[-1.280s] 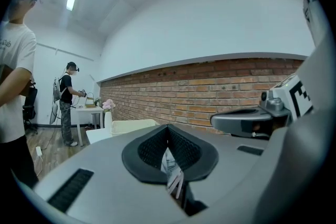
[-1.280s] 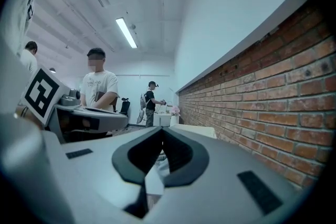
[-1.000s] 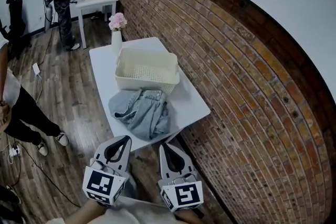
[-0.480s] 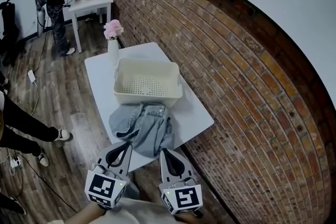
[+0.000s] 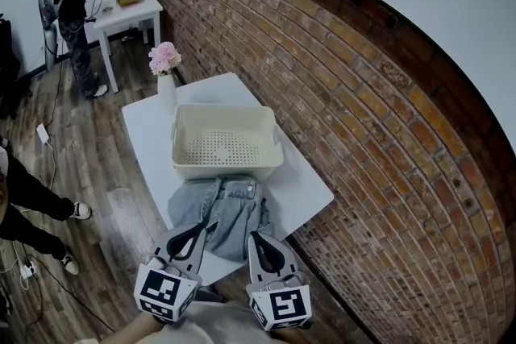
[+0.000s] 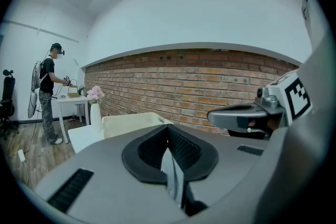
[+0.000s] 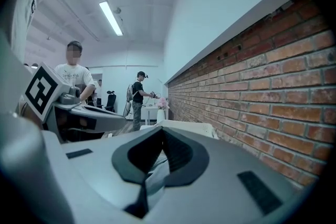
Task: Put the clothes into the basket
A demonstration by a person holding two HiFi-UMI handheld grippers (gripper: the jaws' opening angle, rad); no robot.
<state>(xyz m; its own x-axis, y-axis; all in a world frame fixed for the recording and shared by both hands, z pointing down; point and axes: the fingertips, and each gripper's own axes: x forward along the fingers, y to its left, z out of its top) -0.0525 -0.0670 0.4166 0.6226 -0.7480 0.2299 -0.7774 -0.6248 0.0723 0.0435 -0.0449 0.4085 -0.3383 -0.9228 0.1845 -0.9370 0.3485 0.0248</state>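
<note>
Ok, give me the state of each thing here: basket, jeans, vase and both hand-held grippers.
Basket: upright on the table, empty.
Jeans: crumpled on the table in front of the basket, not held.
Vase: upright, pink flowers in it.
Left hand-held gripper: shut, empty.
Right hand-held gripper: shut, empty.

Jeans [image 5: 222,213] at near edge of table [image 5: 302,185]: faded denim cloth, soft, rumpled, matt, seams stitched. Basket [image 5: 226,171]: cream plastic, walls smooth, bottom perforated, faint sheen. Table white, smooth, matt. Wall [image 5: 363,133] along table's right edge: rough red brick, matt, recessed mortar joints. Floor [image 5: 89,165]: wood planks, grain showing, low sheen. Vase [image 5: 166,91] at far left corner: white, smooth. Left gripper [image 5: 205,228], right gripper [image 5: 255,239]: grey matt plastic shells; pads [image 6: 185,148] black, finely ribbed.
</note>
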